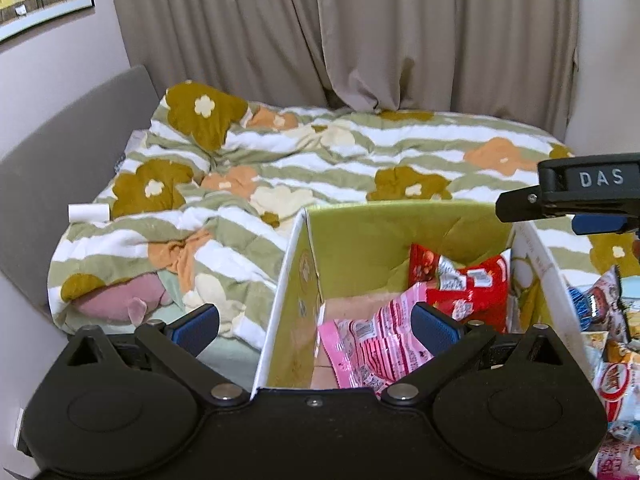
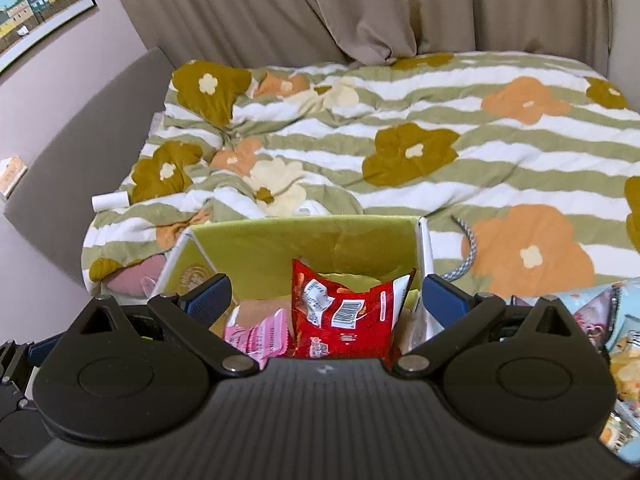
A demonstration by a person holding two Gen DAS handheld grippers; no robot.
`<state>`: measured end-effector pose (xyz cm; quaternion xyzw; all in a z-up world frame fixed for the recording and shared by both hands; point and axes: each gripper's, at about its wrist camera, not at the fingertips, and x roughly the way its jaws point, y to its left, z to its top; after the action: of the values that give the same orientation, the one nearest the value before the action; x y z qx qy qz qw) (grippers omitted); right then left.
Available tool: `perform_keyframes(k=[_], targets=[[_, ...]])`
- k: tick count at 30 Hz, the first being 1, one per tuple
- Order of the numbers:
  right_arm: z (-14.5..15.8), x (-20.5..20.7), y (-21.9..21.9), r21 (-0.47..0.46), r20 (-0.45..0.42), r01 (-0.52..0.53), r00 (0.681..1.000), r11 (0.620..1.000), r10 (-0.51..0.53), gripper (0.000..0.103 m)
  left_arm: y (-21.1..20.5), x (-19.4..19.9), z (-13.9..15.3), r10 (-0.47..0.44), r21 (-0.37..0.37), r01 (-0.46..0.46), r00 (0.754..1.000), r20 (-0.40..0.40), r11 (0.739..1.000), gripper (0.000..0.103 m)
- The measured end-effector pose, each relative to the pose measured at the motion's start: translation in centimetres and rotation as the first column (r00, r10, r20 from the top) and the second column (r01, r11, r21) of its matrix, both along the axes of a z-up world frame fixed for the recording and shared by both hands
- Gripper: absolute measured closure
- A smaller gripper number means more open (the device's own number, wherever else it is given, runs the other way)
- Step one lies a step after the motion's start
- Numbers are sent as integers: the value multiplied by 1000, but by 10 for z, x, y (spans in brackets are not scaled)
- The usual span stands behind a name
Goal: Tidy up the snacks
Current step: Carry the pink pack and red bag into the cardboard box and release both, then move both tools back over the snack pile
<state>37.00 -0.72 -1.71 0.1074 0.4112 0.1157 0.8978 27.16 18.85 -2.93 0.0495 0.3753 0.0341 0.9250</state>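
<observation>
Both wrist cameras look steeply down, close, sharing the box [image 1: 400, 232].

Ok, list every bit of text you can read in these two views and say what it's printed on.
"DAS": raised letters on the right gripper, seen in the left wrist view.
Red snack packet: barcode and small print, too small to read.
Pink snack packet: small print, unreadable.
Green box: round emblem on its left wall, blurred.
Snack packets right of the box: logos cut off and blurred.
</observation>
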Motion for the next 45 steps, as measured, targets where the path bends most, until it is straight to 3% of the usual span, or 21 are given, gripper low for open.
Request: perform_keyframes(k=[11, 22, 27, 36, 45], targets=[[60, -74, -13, 12, 136, 64, 989, 998, -65, 0, -13, -36, 44, -81, -9, 83, 990, 116, 997, 0], [81, -159, -71, -7, 179, 179, 968, 984, -174, 0, -61, -86, 57, -193, -68, 204, 970, 148, 977, 0], [81, -196, -117, -49, 203, 241, 953, 969, -226, 0, -100, -115, 57, -222, -78, 237, 961, 162, 968, 0], [68, -247, -221, -98, 160, 301, 945, 948, -284, 0, -194, -150, 46, -244, -120, 257, 963, 117, 959, 0], [35, -268, -308, -112, 88, 289, 956, 951, -281, 0, -281, -167, 2, -280, -171, 281, 960, 29, 944, 0]])
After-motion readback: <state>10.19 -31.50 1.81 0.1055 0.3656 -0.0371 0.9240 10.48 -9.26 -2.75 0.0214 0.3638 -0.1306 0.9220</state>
